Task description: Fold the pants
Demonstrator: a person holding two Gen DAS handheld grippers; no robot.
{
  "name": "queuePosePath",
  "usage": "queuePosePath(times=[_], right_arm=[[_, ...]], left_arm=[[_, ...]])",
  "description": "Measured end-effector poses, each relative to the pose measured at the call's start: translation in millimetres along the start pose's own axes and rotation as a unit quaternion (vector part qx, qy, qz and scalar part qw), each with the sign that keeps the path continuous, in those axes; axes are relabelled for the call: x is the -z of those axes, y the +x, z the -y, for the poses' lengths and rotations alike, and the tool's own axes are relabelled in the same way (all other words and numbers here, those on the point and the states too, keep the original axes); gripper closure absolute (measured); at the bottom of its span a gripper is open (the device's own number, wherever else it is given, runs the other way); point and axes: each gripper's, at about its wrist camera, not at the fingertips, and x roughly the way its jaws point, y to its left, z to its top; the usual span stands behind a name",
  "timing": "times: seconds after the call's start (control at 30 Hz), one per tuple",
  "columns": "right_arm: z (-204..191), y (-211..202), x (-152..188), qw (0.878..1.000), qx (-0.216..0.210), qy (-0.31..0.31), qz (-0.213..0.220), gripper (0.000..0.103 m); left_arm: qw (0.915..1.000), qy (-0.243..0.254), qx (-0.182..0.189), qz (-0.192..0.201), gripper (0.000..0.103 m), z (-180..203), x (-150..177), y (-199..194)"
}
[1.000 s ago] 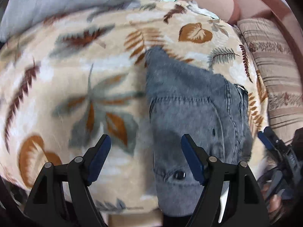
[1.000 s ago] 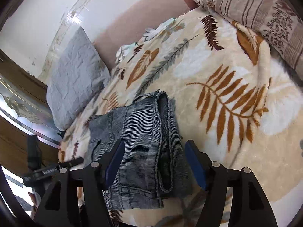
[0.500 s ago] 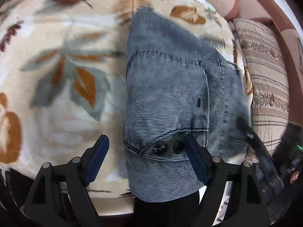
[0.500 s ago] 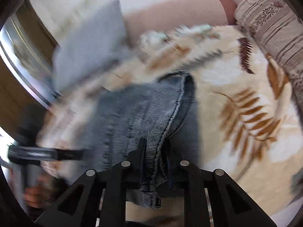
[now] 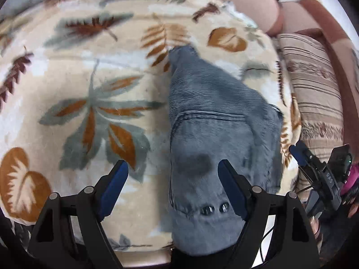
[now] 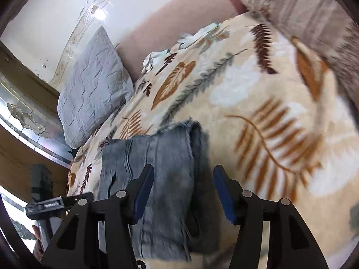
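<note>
Folded grey-blue denim pants (image 5: 215,139): lying in a compact stack on a cream plush blanket printed with brown and grey-green leaves (image 5: 89,85), near its front edge; two dark buttons (image 5: 214,209) show at the near end. In the right wrist view the same pants (image 6: 166,179) lie flat, frayed folded edge toward the right.

Left gripper (image 5: 172,186): black frame, blue pads, jaws spread wide, holding nothing, above the near end of the pants.

Right gripper (image 6: 183,192): jaws spread wide, released, hovering above the pants.

Grey quilted pillow (image 6: 92,89): at the blanket's far left corner.

Beige striped cushion (image 5: 314,94): beside the blanket's right edge.

Pale crumpled cloth (image 6: 157,57): at the blanket's far edge.
</note>
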Motion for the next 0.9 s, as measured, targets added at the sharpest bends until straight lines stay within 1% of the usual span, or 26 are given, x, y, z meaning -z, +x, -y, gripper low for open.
queuePosePath(times=[0.07, 0.13, 0.17, 0.2, 0.23, 0.27, 0.3, 0.33, 0.37, 0.4, 0.47, 0.53, 0.6, 0.67, 0.7, 0.73, 0.77, 0.83, 0.9], right_arm=[[-1.3, 20.2, -8.8, 1.000, 0.001, 0.001, -0.009, 0.046], [-2.0, 43.4, -14.5, 1.000, 0.005, 0.005, -0.021, 0.047], [-3.6, 55.0, -16.3, 0.999, 0.005, 0.006, -0.036, 0.064], [-9.0, 60.5, -18.0, 0.999, 0.002, -0.002, -0.042, 0.094], [-19.9, 61.5, -22.0, 0.999, -0.007, -0.025, -0.044, 0.100], [-31.6, 59.0, -25.1, 0.998, 0.002, -0.054, -0.035, 0.100], [-42.6, 55.2, -27.4, 0.996, 0.021, -0.084, -0.023, 0.100], [-46.7, 54.8, -28.5, 0.994, 0.039, -0.101, -0.020, 0.100], [-45.5, 60.0, -29.0, 0.990, 0.078, -0.113, -0.022, 0.100], [-40.3, 69.9, -28.0, 0.986, 0.111, -0.121, -0.038, 0.099], [-27.8, 85.2, -22.9, 0.983, 0.123, -0.116, -0.069, 0.097], [-26.6, 80.6, -21.0, 0.986, 0.108, -0.115, -0.059, 0.092], [-26.1, 72.1, -22.4, 0.989, 0.092, -0.103, -0.053, 0.091], [-21.3, 57.7, -21.3, 0.992, 0.073, -0.086, -0.050, 0.081], [-18.4, 53.0, -21.5, 0.994, 0.065, -0.080, -0.048, 0.070], [-13.6, 44.7, -19.7, 0.995, 0.052, -0.071, -0.046, 0.061], [-9.8, 38.1, -17.3, 0.996, 0.041, -0.061, -0.042, 0.058], [0.0, 24.3, -7.4, 0.999, 0.003, -0.029, -0.042, 0.046], [5.1, 25.8, 4.4, 0.998, -0.023, -0.004, -0.054, 0.045]], left_arm=[[0.9994, -0.028, 0.014, -0.017, 0.020, -7.4, -3.2, 15.4], [0.9986, -0.041, 0.024, -0.023, 0.020, -7.8, -5.3, 21.9], [0.9984, -0.038, 0.032, -0.027, 0.020, -4.2, -6.7, 23.6], [0.9984, -0.031, 0.039, -0.026, 0.020, -0.3, -8.5, 23.0], [0.9987, -0.020, 0.042, -0.021, 0.020, 4.6, -9.7, 19.6], [0.9991, -0.007, 0.040, -0.012, 0.020, 11.2, -11.4, 18.7], [0.9994, 0.001, 0.035, -0.007, 0.020, 15.4, -12.6, 20.2], [0.9996, 0.010, 0.025, -0.006, 0.020, 20.3, -13.5, 24.9], [0.9997, 0.018, 0.013, -0.010, 0.020, 24.2, -13.9, 32.7], [0.9997, 0.019, 0.009, -0.014, 0.019, 24.2, -13.3, 38.2], [0.9997, 0.008, 0.014, -0.019, 0.019, 22.6, -13.1, 44.8], [0.9996, 0.009, 0.020, -0.019, 0.019, 21.2, -12.5, 40.0], [0.9995, 0.010, 0.024, -0.021, 0.019, 17.3, -10.0, 31.0], [0.9994, 0.010, 0.028, -0.016, 0.020, 11.2, -6.2, 18.7], [0.9995, 0.009, 0.029, -0.013, 0.020, 7.7, -4.6, 13.2], [0.9994, 0.007, 0.031, -0.011, 0.020, 3.4, -2.4, 7.5], [0.9993, 0.003, 0.036, -0.011, 0.020, -0.6, -0.2, 3.0], [0.9985, -0.013, 0.051, -0.016, 0.020, -8.4, 5.6, -0.8], [0.9972, -0.025, 0.061, -0.035, 0.020, -9.7, 12.7, 5.7]])
